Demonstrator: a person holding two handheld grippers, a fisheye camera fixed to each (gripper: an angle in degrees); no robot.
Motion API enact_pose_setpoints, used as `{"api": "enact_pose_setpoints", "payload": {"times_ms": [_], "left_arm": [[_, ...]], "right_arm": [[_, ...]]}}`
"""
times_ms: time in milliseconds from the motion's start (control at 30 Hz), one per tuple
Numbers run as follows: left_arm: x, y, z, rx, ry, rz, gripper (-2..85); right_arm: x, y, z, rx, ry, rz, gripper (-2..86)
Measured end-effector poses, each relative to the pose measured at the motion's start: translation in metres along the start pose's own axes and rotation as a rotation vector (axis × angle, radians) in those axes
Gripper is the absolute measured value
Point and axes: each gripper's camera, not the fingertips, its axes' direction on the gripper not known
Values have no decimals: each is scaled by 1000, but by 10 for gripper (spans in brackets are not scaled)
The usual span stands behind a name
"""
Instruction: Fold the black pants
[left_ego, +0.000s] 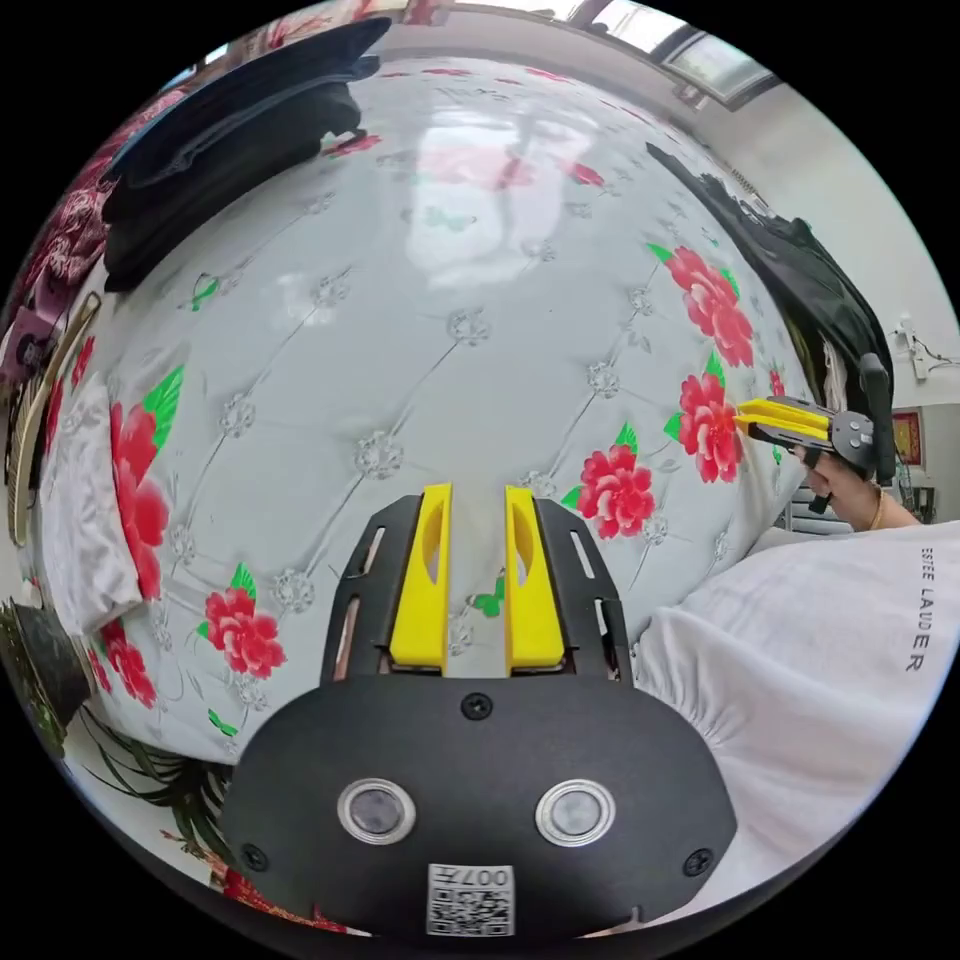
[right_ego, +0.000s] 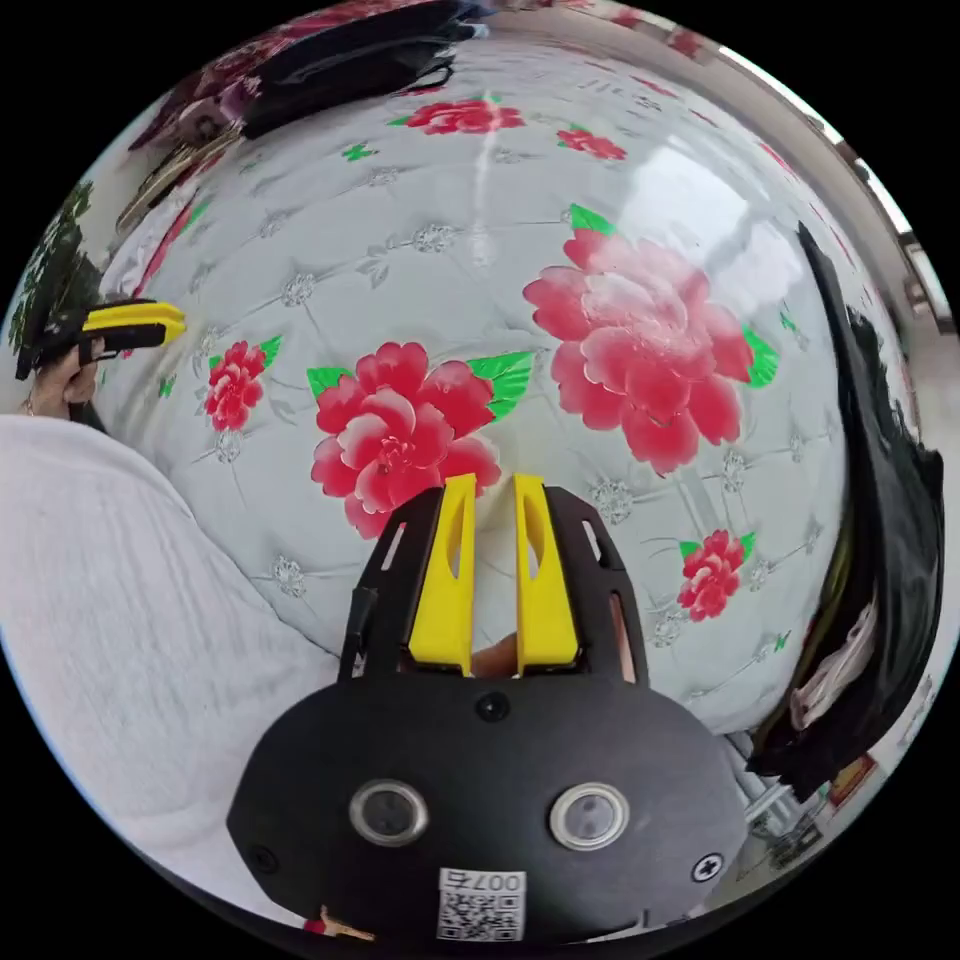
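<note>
A heap of black clothes (left_ego: 810, 280) lies along the right edge of the flowered surface (left_ego: 440, 330); I cannot tell which piece is the pants. In the right gripper view the same black heap (right_ego: 890, 500) hangs over the right edge. My left gripper (left_ego: 478, 492) hovers over the surface's near part, its jaws a narrow gap apart with nothing between them. My right gripper (right_ego: 495, 485) is likewise slightly open and empty above the red flowers. The right gripper (left_ego: 742, 415) also shows near the heap, and the left gripper (right_ego: 178, 322) at the left edge.
A stack of folded dark clothes (left_ego: 230, 130) sits at the far left corner, also seen as the dark stack (right_ego: 350, 60). A white cloth (left_ego: 85, 520) lies at the left edge. The person's white shirt (left_ego: 820, 660) is close on the near side.
</note>
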Motion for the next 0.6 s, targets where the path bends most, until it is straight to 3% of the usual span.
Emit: {"api": "enact_pose_setpoints", "payload": {"times_ms": [100, 233, 400, 533, 600], "left_arm": [[40, -29, 5, 21, 5, 90, 81], [91, -45, 42, -84, -89, 196, 80], [115, -32, 59, -60, -162, 192, 79], [118, -25, 66, -44, -128, 151, 76], [123, -25, 69, -59, -137, 150, 75]], "right_arm": [[22, 6, -3, 65, -108, 168, 42], [42, 19, -5, 127, -196, 177, 35], [102, 48, -9, 234, -335, 363, 38], [174, 86, -40, 413, -247, 596, 56], [234, 112, -75, 502, -55, 735, 69]]}}
